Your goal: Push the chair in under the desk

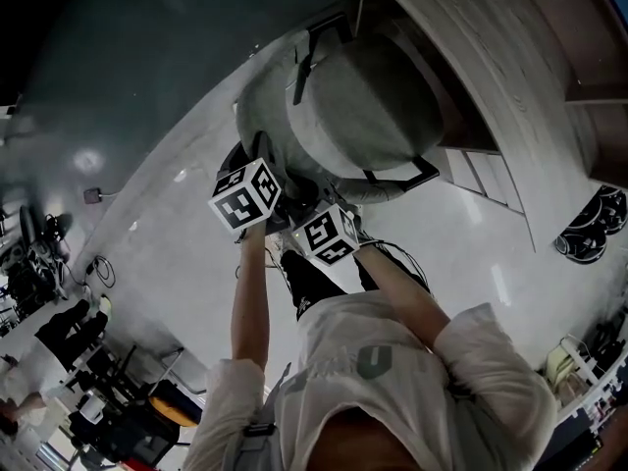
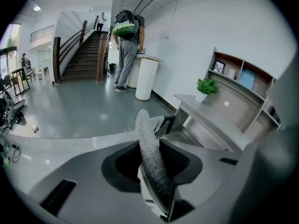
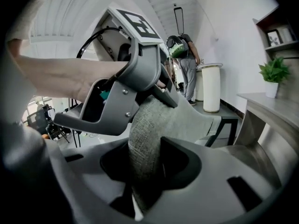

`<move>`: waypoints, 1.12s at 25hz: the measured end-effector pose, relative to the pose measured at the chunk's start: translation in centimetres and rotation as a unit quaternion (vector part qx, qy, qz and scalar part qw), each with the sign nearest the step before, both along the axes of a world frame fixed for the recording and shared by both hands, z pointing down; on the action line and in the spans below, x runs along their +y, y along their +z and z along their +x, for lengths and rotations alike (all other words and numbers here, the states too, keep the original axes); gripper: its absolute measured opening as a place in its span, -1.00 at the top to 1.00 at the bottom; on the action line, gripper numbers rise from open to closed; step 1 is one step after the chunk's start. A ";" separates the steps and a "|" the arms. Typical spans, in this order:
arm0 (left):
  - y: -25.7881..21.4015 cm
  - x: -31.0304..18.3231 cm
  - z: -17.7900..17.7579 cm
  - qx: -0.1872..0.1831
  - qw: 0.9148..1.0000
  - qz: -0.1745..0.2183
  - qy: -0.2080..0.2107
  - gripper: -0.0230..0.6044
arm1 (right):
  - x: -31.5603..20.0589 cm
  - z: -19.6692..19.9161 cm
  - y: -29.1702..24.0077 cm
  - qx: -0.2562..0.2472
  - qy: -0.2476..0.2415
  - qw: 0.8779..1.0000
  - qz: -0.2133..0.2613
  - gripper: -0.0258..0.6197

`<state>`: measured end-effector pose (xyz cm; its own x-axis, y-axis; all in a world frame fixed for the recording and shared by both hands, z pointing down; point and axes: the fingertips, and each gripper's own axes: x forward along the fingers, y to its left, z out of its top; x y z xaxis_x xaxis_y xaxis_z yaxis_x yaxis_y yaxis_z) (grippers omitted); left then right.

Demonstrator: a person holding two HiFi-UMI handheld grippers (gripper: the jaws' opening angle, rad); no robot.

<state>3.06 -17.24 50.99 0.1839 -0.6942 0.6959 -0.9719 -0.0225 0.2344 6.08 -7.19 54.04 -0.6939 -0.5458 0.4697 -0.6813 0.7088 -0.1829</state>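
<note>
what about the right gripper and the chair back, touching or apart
Touching. The right gripper view shows the grey fabric chair back wedged in the right gripper, pressed against both jaws.

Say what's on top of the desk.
A potted plant and a shelf unit holding a framed picture stand on the desk. The left gripper covers its near end.

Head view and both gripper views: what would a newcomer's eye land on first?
The grey chair's backrest is pinched along its top edge by both the left gripper and the right gripper, side by side. In the head view the chair sits at the edge of the wood-grain desk. Behind, a person with a green backpack stands near the stairs.
</note>
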 end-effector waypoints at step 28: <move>3.4 -4.2 14.7 0.059 0.996 -0.020 0.066 0.41 | -4.7 15.1 3.6 0.048 -0.021 0.999 -0.002 0.53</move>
